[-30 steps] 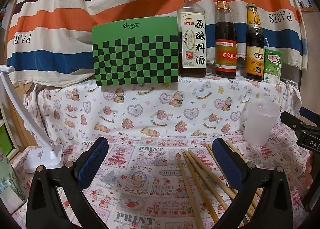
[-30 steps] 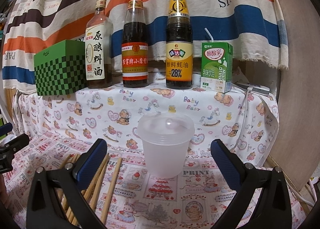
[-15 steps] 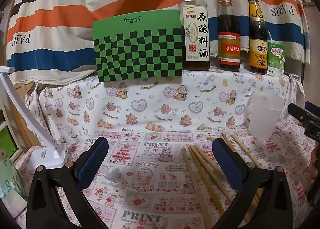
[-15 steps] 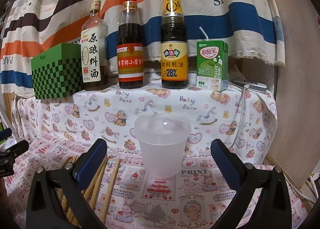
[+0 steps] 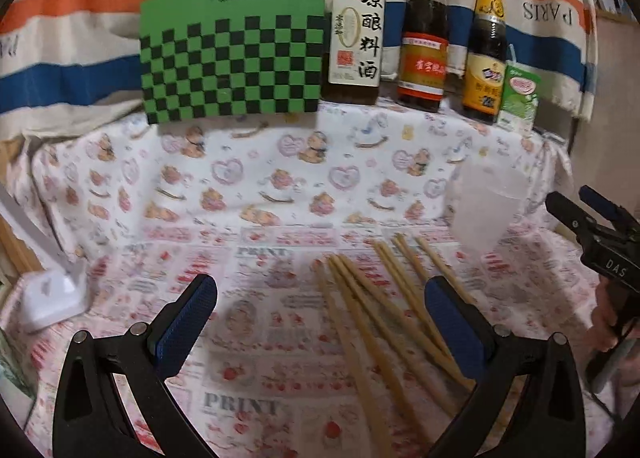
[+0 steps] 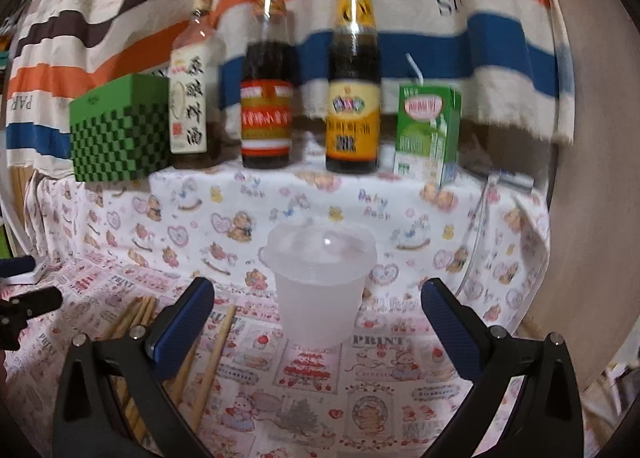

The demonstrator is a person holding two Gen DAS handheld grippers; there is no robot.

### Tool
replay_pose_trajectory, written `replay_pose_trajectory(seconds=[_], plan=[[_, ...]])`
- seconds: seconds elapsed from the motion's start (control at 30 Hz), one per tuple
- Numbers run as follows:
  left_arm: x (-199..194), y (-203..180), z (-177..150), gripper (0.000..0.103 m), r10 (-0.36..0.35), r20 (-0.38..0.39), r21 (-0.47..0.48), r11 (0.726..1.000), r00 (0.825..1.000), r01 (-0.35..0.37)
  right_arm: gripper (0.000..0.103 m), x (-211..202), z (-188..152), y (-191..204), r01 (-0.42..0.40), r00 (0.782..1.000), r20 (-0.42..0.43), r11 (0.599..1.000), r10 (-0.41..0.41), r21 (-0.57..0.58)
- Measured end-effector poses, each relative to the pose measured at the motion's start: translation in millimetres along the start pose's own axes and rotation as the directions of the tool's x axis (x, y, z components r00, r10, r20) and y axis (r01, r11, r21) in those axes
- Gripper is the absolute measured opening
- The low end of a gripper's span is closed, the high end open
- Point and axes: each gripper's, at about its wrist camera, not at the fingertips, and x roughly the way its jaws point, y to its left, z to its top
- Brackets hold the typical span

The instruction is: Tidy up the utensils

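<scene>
Several wooden chopsticks (image 5: 376, 310) lie loose on the printed cloth, fanned out and pointing away from me, partly under my left gripper's right finger. My left gripper (image 5: 320, 318) hangs open above the cloth, holding nothing. A translucent plastic cup (image 6: 320, 278) stands upright to the right of the chopsticks (image 6: 212, 342); the same cup (image 5: 484, 210) shows at the right in the left wrist view. My right gripper (image 6: 318, 322) is open, facing the cup, which stands just beyond its fingers. Nothing is held.
On a raised cloth-covered ledge behind stand a green checkered box (image 5: 232, 54), three sauce bottles (image 5: 424, 30) and a green drink carton (image 6: 428, 134). A white lamp base (image 5: 52, 294) sits at the left. A striped curtain hangs behind, a wall at the right.
Both views have moved closer and dipped toward the cloth. The chopsticks now sit more between the left gripper's fingers, and the cup looms larger before the right gripper. Nothing was grasped.
</scene>
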Motion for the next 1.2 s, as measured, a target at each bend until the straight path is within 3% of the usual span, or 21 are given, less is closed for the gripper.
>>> replay_pose_trajectory(seconds=[0.17, 0.27, 0.4, 0.5, 0.57, 0.6, 0.63, 0.67, 0.77, 0.9, 1.03, 1.1, 1.2], plan=[[-13, -5, 4, 0.103, 0.039, 0.047, 0.029, 0.999, 0.998, -0.040, 0.103, -16, 23, 15, -0.040, 0.999, -0.029, 0.999, 0.040, 0.018], [-27, 1, 6, 0.103, 0.133, 0.118, -0.060, 0.990, 0.984, -0.127, 0.103, -27, 32, 21, -0.074, 0.997, -0.025, 0.995, 0.076, 0.066], [-30, -1, 7, 0.103, 0.132, 0.109, 0.017, 0.991, 0.985, -0.135, 0.100, -28, 27, 25, -0.105, 0.993, -0.044, 0.990, 0.110, 0.096], [-30, 7, 5, 0.103, 0.167, 0.129, -0.026, 0.986, 0.977, -0.165, 0.091, -16, 12, 34, -0.047, 0.994, -0.093, 0.999, 0.049, 0.026], [-32, 10, 3, 0.103, 0.188, 0.164, -0.038, 0.982, 0.968, -0.185, 0.072, -6, 3, 33, -0.072, 0.986, -0.149, 0.997, 0.078, 0.042], [-32, 11, 2, 0.103, 0.206, 0.176, -0.042, 0.979, 0.963, -0.202, 0.061, 0, -2, 31, -0.098, 0.975, -0.191, 0.993, 0.109, 0.069], [-32, 13, 3, 0.102, 0.232, 0.185, -0.049, 0.973, 0.955, -0.227, 0.036, 6, -6, 29, -0.120, 0.963, -0.229, 0.988, 0.139, 0.096], [-33, 13, 3, 0.100, 0.258, 0.196, -0.055, 0.966, 0.946, -0.252, 0.025, 16, -13, 27, -0.141, 0.942, -0.286, 0.980, 0.177, 0.141], [-31, 15, 3, 0.091, 0.293, 0.183, -0.048, 0.956, 0.938, -0.289, 0.015, 32, -29, 27, -0.164, 0.893, -0.384, 0.964, 0.235, 0.210], [-25, 21, 3, 0.082, 0.246, 0.119, -0.059, 0.969, 0.962, -0.240, 0.011, 42, -43, 38, -0.153, 0.851, -0.478, 0.974, 0.216, 0.169], [-22, 20, 2, 0.082, 0.203, 0.072, -0.061, 0.978, 0.977, -0.198, 0.011, 46, -54, 61, -0.223, 0.789, -0.571, 0.972, 0.227, 0.079], [-21, 17, 1, 0.082, 0.236, 0.065, -0.049, 0.971, 0.970, -0.233, 0.011, 44, -58, 69, -0.226, 0.781, -0.588, 0.973, 0.210, 0.048], [-21, 12, 1, 0.082, 0.303, 0.076, -0.012, 0.953, 0.950, -0.303, 0.012, 42, -61, 73, -0.205, 0.786, -0.595, 0.979, 0.167, 0.004]])
